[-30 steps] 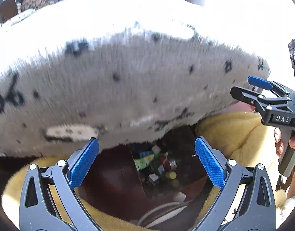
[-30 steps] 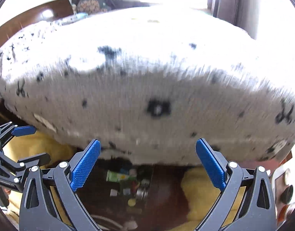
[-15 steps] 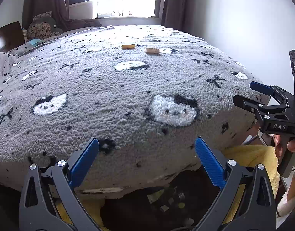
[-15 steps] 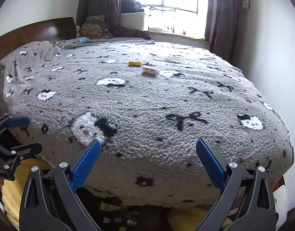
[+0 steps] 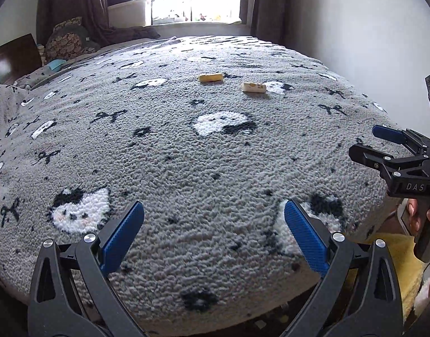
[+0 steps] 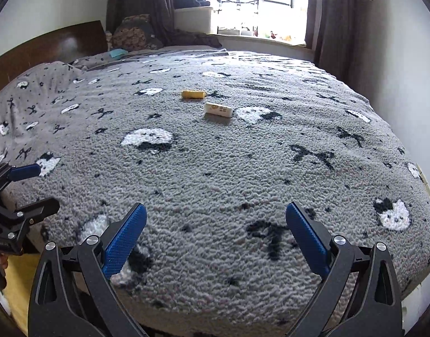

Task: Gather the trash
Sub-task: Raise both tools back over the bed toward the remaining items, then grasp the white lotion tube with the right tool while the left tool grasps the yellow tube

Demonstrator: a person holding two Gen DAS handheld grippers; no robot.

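Two small pieces of trash lie on the grey patterned bed blanket (image 5: 215, 168): a yellow wrapper (image 5: 210, 78) and a white packet (image 5: 253, 87) just right of it. Both also show in the right wrist view, the yellow wrapper (image 6: 193, 94) and the white packet (image 6: 218, 109). My left gripper (image 5: 214, 221) is open and empty above the near edge of the bed. My right gripper (image 6: 215, 223) is open and empty too, beside it; it shows at the right of the left wrist view (image 5: 378, 146). Both are far from the trash.
A dark wooden headboard (image 6: 46, 47) and pillows (image 6: 133, 36) are at the far left. A window (image 6: 243, 2) with brown curtains is behind the bed. A white wall (image 5: 355, 28) runs along the right. A yellow cloth (image 5: 395, 252) lies below the bed edge.
Both grippers have risen and tilted up from the gap under the bed's edge, so the views went from the bed's side and floor clutter to the blanket top and the trash.
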